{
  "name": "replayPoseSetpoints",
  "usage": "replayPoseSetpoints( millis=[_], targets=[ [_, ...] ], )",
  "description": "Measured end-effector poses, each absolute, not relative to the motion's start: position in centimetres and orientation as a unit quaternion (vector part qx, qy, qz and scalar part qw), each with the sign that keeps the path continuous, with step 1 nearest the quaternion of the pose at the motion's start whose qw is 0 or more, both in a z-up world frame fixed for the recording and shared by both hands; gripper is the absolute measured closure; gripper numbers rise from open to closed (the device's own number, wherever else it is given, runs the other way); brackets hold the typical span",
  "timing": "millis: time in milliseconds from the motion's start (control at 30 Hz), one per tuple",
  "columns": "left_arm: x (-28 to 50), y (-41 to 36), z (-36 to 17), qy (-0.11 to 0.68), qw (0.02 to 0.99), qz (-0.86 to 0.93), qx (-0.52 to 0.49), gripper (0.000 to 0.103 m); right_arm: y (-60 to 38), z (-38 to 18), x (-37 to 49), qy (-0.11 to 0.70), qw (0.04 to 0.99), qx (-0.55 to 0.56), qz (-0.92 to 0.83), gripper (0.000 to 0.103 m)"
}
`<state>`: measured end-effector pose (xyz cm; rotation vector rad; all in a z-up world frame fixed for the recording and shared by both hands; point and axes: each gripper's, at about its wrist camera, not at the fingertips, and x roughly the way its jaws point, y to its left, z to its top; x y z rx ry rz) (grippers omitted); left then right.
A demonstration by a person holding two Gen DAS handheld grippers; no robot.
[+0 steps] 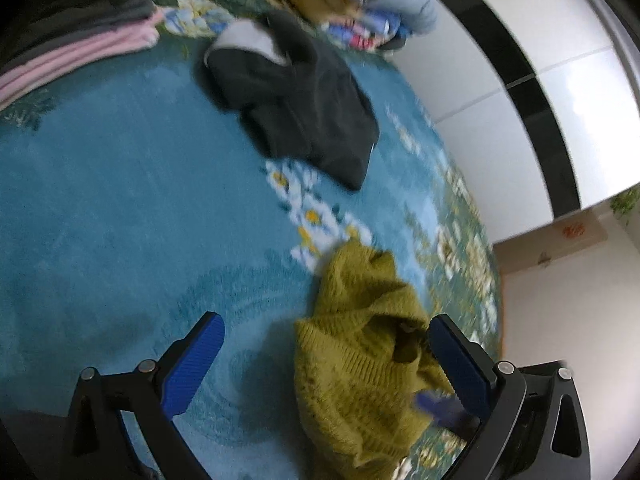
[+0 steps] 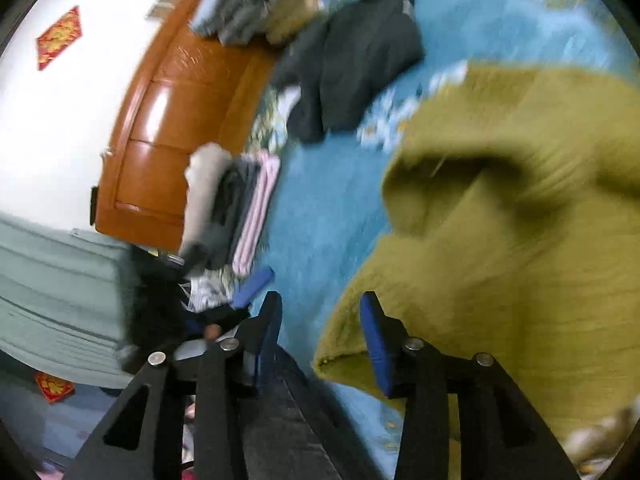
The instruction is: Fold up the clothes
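Nearest, left tongs (image 1: 326, 340) spread wide over the teal floral bedspread (image 1: 120, 200), pinching nothing, right-hand pad touching the crumpled olive-green knit sweater (image 1: 360, 344). Right tongs (image 2: 320, 320) likewise parted, empty, one pad against the sweater's (image 2: 500, 240) edge. Lay bunched on the bedspread, just beside both tongs. Farther off from the sweater, sprawled unfolded, a dark garment (image 1: 300, 100). Beyond and to one side of that, stacked neatly, folded pink and grey clothes (image 1: 72, 40). Farthest from the sweater, heaped at the bedspread's edge, mixed unfolded laundry (image 1: 352, 12), near the wooden headboard (image 2: 180, 120).
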<state>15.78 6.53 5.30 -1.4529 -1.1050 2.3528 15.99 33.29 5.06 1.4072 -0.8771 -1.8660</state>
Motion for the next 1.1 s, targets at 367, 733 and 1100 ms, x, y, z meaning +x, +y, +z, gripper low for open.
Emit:
replayPoseSetpoints(
  millis=[367, 733, 1100],
  targets=[
    [15.2, 10.3, 0.2, -0.393, 0.103, 0.698, -0.589, 0.0, 45.0, 2.8, 13.6, -0.453, 0.126, 0.491, -0.734, 0.053],
    [15.0, 12.1, 0.0, -0.324, 0.111, 0.71, -0.615, 0.023, 42.0, 0.0, 6.1, -0.368, 0.066, 0.582, -0.722, 0.053],
    [14.9, 12.9, 0.5, -0.292, 0.139, 0.721, -0.613, 0.085, 44.2, 2.2, 8.8, -0.411, 0.11, 0.526, -0.737, 0.095]
  ],
)
